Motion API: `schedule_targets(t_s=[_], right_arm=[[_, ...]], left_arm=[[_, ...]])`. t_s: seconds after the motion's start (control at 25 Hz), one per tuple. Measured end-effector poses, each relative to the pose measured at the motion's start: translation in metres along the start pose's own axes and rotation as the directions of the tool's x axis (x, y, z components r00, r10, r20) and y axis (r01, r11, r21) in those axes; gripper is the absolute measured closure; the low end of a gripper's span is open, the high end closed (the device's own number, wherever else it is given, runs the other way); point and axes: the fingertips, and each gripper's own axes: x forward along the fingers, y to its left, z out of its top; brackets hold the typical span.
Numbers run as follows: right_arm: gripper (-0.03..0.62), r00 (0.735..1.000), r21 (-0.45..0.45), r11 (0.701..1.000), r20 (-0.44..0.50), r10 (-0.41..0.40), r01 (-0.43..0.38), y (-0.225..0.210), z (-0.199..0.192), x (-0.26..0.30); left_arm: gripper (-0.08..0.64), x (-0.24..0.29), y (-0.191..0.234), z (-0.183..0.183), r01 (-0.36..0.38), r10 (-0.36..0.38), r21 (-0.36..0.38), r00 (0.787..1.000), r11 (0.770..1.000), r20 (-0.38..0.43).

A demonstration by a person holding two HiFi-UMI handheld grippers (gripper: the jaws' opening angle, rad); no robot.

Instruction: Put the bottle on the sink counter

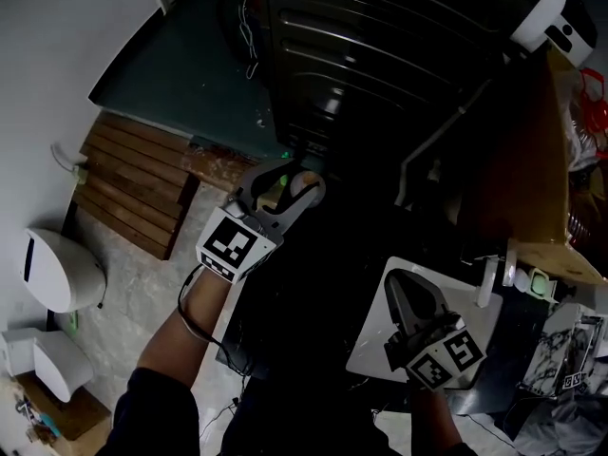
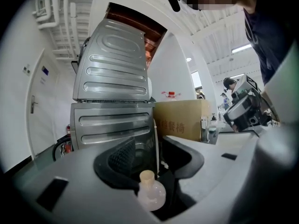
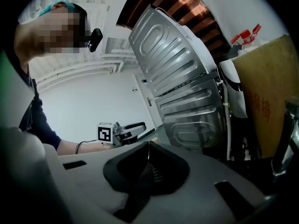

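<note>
Clasping a small pale round bottle (image 2: 150,196), left gripper (image 2: 156,149).

Readable print: one box legend, otherwise coded markers only.

Left gripper view, about 3 o'clock from centre: cardboard box (image 2: 182,120) bears dark red Chinese characters, the last two reading 餐椅 and the first unclear. Right gripper view, 3 o'clock edge: the same red print on the box, too warped to read. Head view: black-and-white square code, no letters, on the marker cube (image 1: 233,245) of the left gripper (image 1: 290,183) at 9 o'clock, and another on the cube (image 1: 446,357) of the right gripper (image 1: 404,288) at 5 o'clock. Left gripper view, 9 o'clock: small wall plaques (image 2: 44,71) by a door, too small to read.
</note>
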Motion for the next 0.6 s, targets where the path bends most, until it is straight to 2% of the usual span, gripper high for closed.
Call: schedule_targets(t_s=[0.16, 0.36, 0.6], right_arm=[[0.566, 0.999, -0.023, 1.000, 0.041, 0.019, -0.019, 0.010, 0.020, -0.003], [0.567, 0.994, -0.058, 0.998, 0.095, 0.045, -0.040, 0.029, 0.047, -0.012], [0.567, 0.987, -0.117, 0.991, 0.142, 0.078, -0.061, 0.054, 0.073, -0.023]], left_arm=[[0.391, -0.014, -0.012, 0.025, -0.016, 0.016, 0.010, 1.000, 1.000, 0.007], [0.448, -0.036, -0.037, 0.052, -0.026, 0.026, 0.013, 1.000, 1.000, 0.018], [0.476, -0.059, -0.069, 0.078, -0.029, 0.031, -0.043, 0.999, 0.999, 0.043]])
